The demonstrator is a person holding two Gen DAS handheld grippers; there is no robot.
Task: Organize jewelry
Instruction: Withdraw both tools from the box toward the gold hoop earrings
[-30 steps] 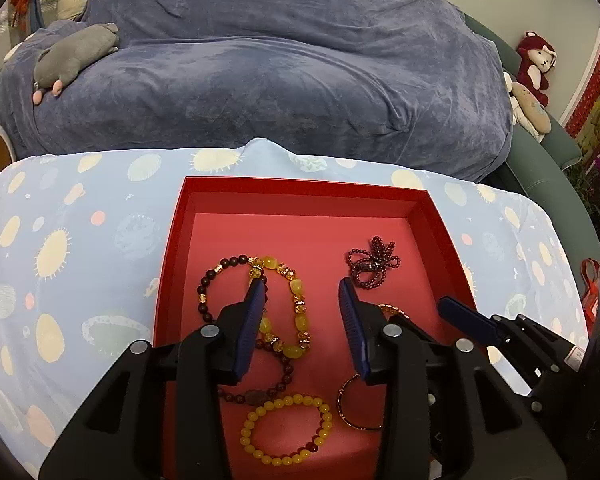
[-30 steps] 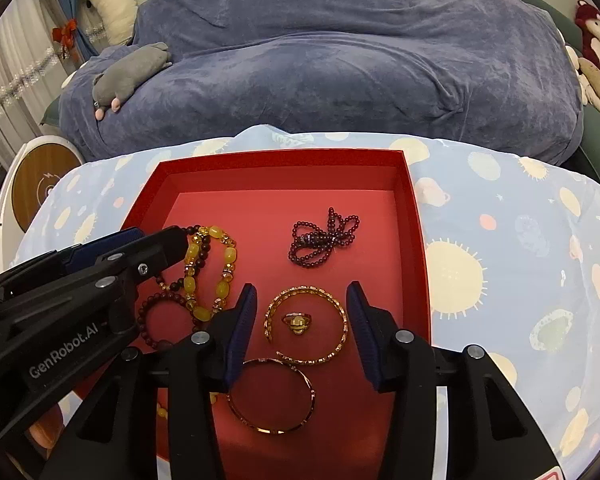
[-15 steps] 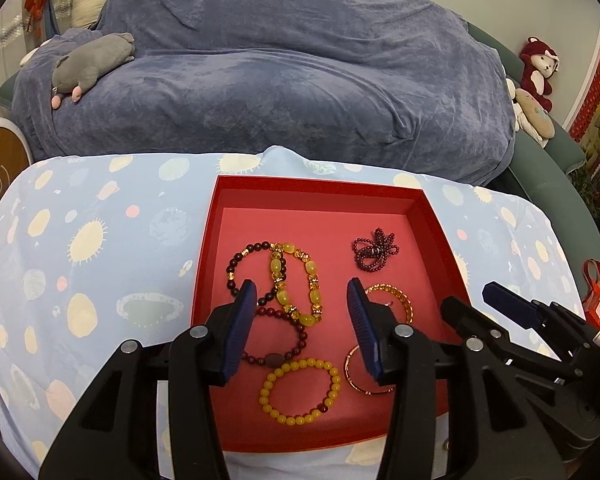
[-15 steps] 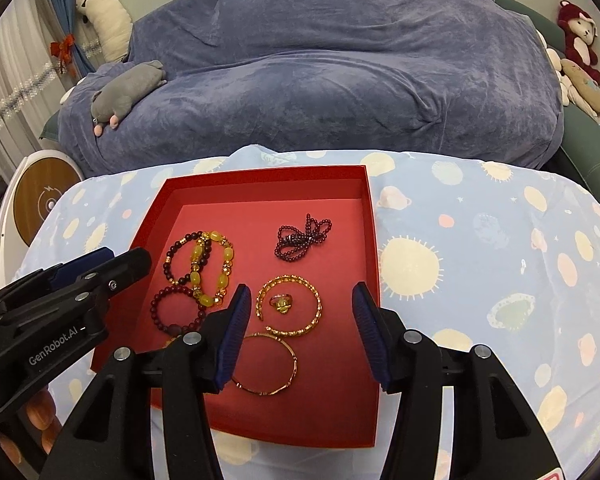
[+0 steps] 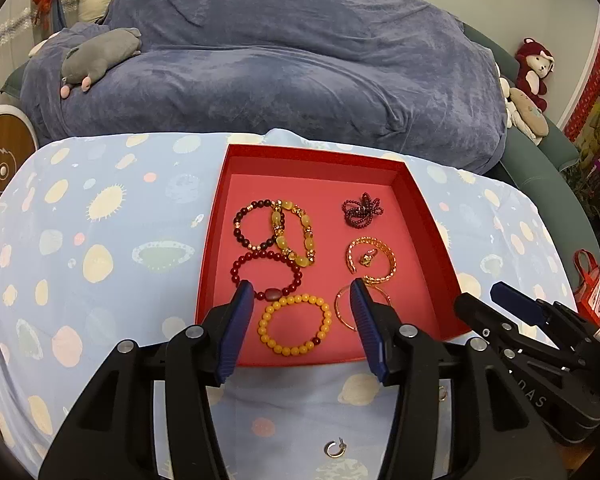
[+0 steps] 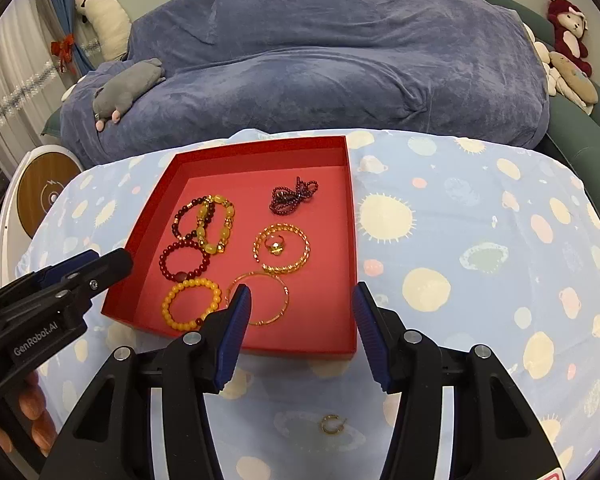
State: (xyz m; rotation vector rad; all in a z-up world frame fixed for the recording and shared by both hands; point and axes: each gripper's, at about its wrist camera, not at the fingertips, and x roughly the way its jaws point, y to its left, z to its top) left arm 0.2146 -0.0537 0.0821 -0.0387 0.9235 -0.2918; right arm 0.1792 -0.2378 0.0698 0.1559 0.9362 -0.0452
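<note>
A red tray [image 5: 428, 216] [image 6: 350, 216] lies on the patterned cloth and holds several bracelets: a yellow bead one [image 5: 294, 325] [image 6: 191, 303], a dark red bead one [image 5: 266, 272] [image 6: 184, 261], a gold bangle [image 5: 371, 259] [image 6: 282, 248] with a ring [image 6: 275, 245] inside it, and a dark bead bundle [image 5: 362, 209] [image 6: 294, 200]. A small gold hoop earring [image 5: 335, 448] [image 6: 331, 424] lies on the cloth in front of the tray. My left gripper [image 5: 300, 322] is open and empty above the tray's near edge. My right gripper [image 6: 300, 320] is open and empty at the tray's near right corner.
A blue-covered sofa [image 5: 280, 64] stands behind the table with a grey plush toy [image 5: 100, 56] on it. Plush toys [image 5: 534, 68] sit at the far right. A round wooden device [image 6: 46, 196] is at the left.
Both grippers have pulled back and up from the tray, so the tray looks smaller and the earring on the cloth has come into view. Both stay open.
</note>
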